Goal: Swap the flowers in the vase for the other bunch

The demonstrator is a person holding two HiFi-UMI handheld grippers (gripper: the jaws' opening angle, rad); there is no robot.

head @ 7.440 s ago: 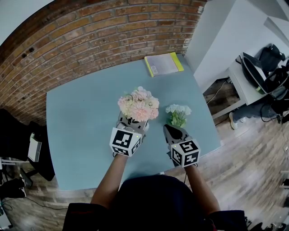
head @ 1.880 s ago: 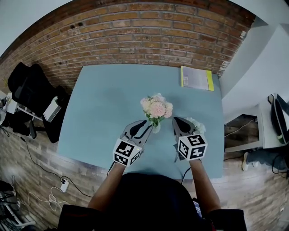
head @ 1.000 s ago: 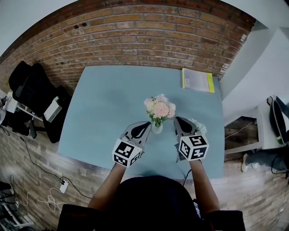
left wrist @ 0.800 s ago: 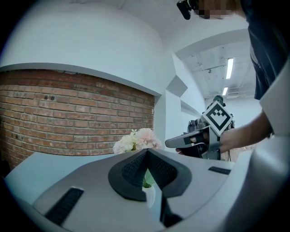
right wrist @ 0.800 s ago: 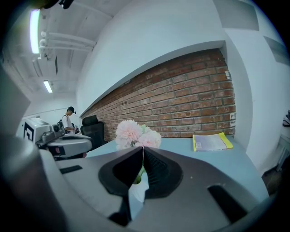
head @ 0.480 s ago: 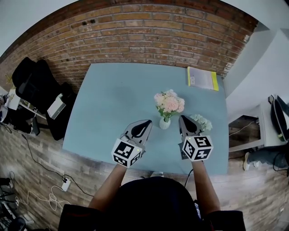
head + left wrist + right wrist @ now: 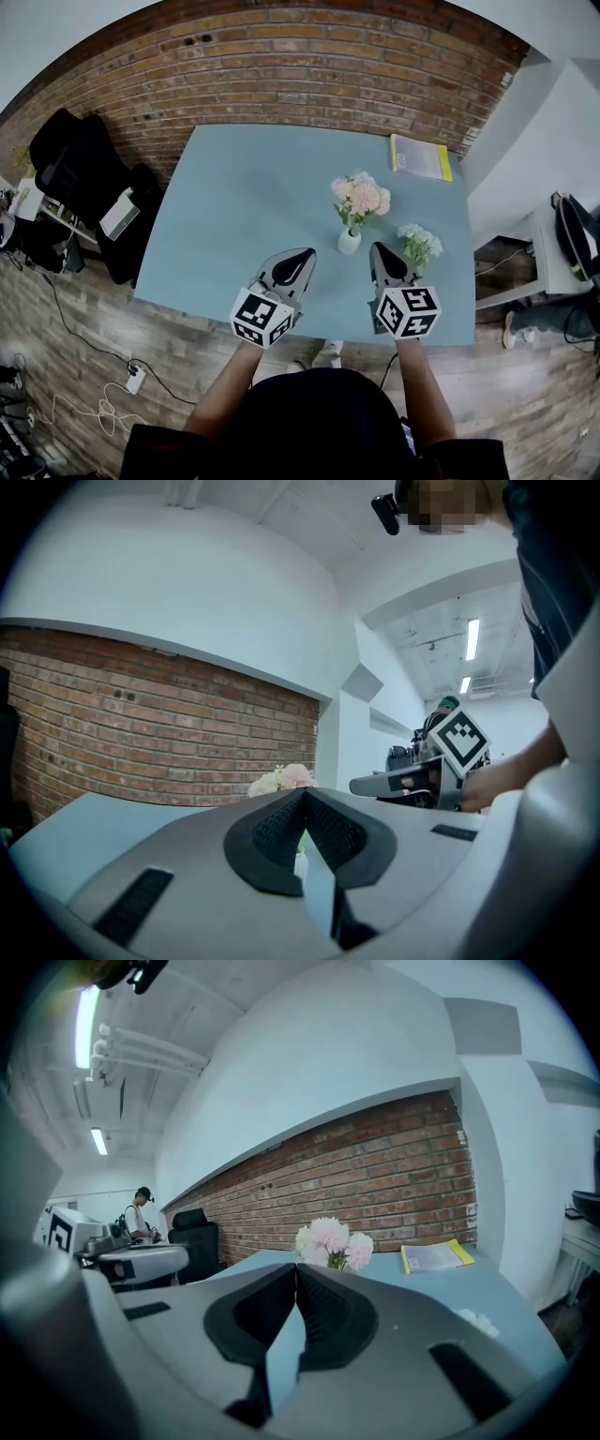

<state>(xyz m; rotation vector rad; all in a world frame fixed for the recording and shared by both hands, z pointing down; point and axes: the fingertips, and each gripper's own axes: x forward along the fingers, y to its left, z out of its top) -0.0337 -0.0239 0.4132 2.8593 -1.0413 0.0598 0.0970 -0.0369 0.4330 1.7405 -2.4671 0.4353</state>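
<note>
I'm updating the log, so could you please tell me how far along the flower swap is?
Looks done: the pink bunch stands in the white vase, and the white bunch lies on the table beside it. In hand: nothing; the left hand-held gripper and right hand-held gripper are shut and empty. Left: seemingly nothing.

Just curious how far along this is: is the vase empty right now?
No, the pink flowers stand with their stems in the white vase.
</note>
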